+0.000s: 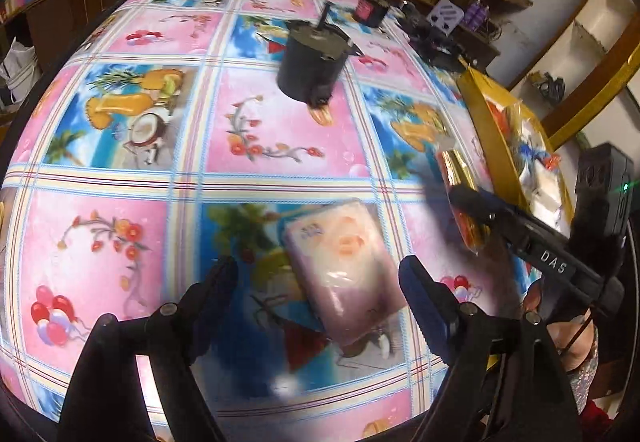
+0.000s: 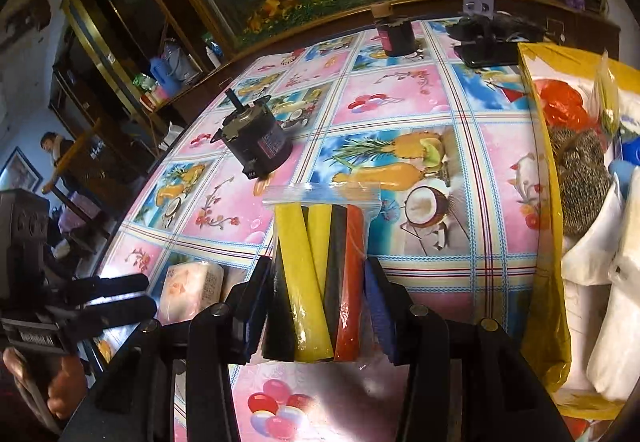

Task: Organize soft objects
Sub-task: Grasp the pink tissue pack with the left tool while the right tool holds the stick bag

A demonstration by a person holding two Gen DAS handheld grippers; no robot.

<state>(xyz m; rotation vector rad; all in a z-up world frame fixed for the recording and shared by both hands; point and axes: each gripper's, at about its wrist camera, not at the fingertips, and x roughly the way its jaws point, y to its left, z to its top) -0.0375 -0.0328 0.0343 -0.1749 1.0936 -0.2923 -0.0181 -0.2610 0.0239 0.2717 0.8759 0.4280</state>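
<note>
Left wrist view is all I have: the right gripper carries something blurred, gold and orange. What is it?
Observer: The right gripper is shut on a clear zip bag of yellow, black and red sticks.
Operator: And what is in the yellow container beside it?
Observer: The yellow container holds white plastic bags, a speckled brown ball and a red-orange piece.

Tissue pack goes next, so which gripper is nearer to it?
Left. The left gripper is open with the tissue pack between its fingers. The right gripper, shut on the bag of strips, is off to the pack's right.
</note>
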